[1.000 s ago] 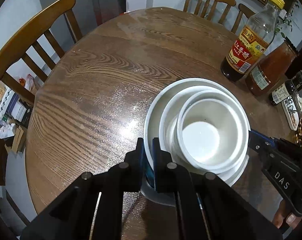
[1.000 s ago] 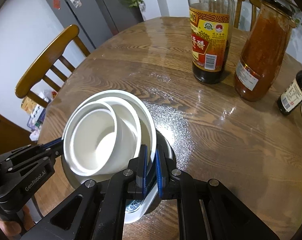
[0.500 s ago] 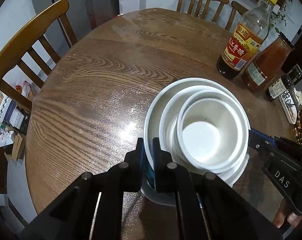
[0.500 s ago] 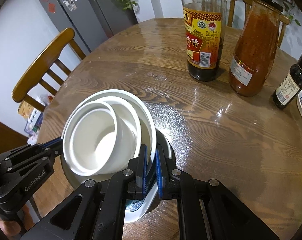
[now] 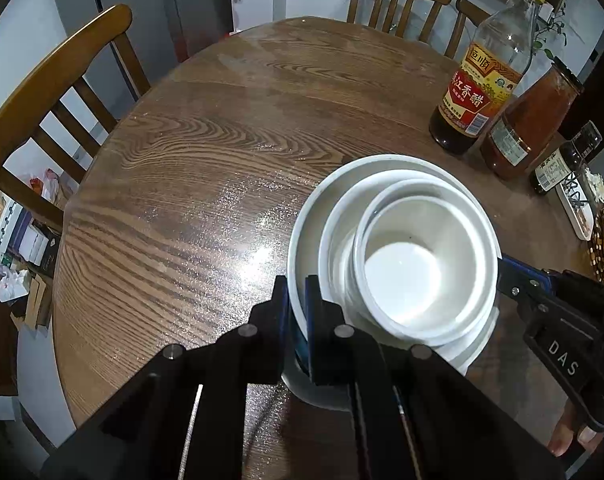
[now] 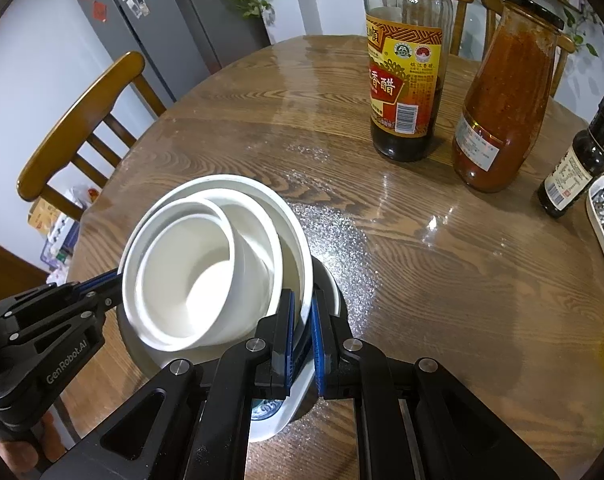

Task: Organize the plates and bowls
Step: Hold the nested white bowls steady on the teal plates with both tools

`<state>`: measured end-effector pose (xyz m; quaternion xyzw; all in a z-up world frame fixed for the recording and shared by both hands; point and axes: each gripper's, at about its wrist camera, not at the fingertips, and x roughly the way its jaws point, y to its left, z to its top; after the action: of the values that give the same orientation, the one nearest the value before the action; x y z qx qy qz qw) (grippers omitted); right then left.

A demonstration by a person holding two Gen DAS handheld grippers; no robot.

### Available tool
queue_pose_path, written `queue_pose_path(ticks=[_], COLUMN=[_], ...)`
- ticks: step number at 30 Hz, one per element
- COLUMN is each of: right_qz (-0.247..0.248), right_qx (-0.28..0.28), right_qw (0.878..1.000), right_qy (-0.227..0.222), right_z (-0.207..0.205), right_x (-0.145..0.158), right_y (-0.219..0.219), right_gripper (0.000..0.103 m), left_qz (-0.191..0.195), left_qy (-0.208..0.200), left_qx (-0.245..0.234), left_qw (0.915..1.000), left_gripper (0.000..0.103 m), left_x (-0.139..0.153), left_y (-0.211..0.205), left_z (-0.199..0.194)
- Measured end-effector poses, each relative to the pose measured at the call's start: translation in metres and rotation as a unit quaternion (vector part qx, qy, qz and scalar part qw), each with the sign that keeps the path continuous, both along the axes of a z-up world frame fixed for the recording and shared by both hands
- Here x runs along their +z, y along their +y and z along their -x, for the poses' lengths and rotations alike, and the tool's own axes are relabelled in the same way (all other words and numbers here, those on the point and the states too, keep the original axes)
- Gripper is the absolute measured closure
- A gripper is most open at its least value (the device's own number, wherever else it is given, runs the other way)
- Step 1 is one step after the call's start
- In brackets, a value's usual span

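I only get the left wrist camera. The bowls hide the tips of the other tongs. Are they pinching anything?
Observer: Yes. In the right wrist view, the right tongs are shut on the rim of the biggest white bowl.
Operator: Is the bottom dish plain white like it looks to me?
Observer: No. The bottom dish has a blue pattern, which shows just under the stack.
Operator: What do my tongs look like from over there?
Observer: The left tongs reach in from the left side, and GenRobot.AI is printed on them.
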<state>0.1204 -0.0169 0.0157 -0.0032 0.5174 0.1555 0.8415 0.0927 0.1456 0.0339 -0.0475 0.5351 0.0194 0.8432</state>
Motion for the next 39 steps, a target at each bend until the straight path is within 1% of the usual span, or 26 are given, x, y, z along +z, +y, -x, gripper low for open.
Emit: queue_pose_path(ticks=[19,39], right_qz=[0.003,0.002], right_qx=[-0.002,-0.006], right_qw=[1.0,1.0], right_qy=[0.0,0.004], right_z=[0.0001,0.001], right_x=[0.0,-0.0005], right_y=[0.0003,-0.0007], right_gripper=[0.092,0.092], left_qz=[-0.002,-0.015], left_qy=[0.001,0.001], left_qx=[-0.001,-0.011], left_qw=[1.0,0.9998], left_gripper=[0.098,0.097], left_x=[0.0,-0.0014], left_y=[-0.0002,0.0007], left_z=[-0.0012,-0.0022])
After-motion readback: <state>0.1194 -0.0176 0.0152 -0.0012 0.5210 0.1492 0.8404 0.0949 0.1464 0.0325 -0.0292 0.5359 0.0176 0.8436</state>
